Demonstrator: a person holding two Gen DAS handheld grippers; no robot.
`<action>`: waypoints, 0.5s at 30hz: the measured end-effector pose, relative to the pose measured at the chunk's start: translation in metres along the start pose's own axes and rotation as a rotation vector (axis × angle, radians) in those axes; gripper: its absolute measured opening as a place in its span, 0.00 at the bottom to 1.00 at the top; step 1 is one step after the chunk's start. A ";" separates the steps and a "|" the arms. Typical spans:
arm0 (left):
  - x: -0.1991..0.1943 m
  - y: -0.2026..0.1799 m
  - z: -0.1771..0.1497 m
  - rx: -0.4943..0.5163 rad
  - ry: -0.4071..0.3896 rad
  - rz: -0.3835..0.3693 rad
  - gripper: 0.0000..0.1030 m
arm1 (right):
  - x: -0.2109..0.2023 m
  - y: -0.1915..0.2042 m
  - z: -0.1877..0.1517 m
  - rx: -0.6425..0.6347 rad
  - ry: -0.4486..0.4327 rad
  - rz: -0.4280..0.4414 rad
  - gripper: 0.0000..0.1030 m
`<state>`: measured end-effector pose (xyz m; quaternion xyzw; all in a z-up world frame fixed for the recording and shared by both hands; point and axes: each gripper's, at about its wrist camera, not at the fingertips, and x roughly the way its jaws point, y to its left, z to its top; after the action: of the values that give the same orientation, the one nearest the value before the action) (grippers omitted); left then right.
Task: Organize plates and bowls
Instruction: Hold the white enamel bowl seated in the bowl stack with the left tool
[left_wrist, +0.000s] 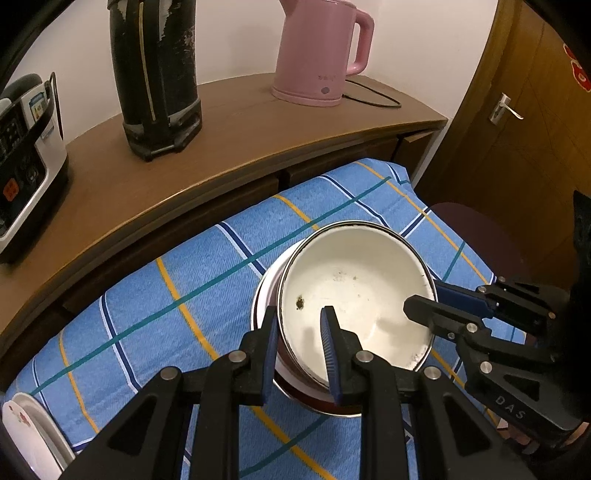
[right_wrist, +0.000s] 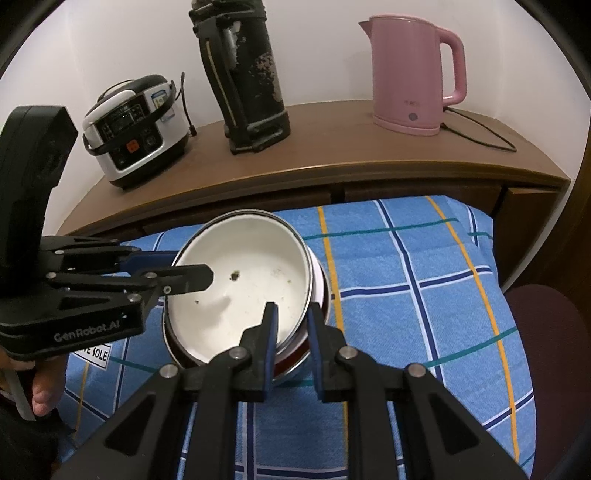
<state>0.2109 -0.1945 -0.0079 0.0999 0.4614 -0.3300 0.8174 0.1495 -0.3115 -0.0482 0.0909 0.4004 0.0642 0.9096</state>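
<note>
Tongs: my left tongs and right tongs each straddle the white enamel bowl's rim, spread, not yet pinching.
Bowl: tilted in the red-sided bowl on the checked cloth.
Left: seat it; white plate waits apart.

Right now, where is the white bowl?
The white bowl sits tilted in another bowl on the blue checked cloth, below the wooden counter, both grippers straddling its rim.

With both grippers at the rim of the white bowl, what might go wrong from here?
1. The white bowl sits tilted in the bowl under it; each gripper, left and right, straddles only its thin rim, so it may slip.
2. The stack rests on a soft checked cloth, so pushing may tip it.
</note>
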 end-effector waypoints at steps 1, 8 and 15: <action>0.000 0.000 0.000 -0.003 -0.003 -0.001 0.24 | 0.000 0.000 0.000 0.001 0.000 -0.001 0.17; 0.000 0.000 -0.001 -0.006 -0.013 -0.002 0.24 | 0.000 0.003 0.000 -0.016 -0.007 -0.019 0.17; 0.000 0.000 -0.001 -0.009 -0.011 -0.002 0.24 | 0.001 0.006 0.000 -0.052 -0.016 -0.059 0.17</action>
<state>0.2105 -0.1939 -0.0084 0.0938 0.4584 -0.3292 0.8202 0.1496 -0.3058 -0.0479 0.0557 0.3938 0.0469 0.9163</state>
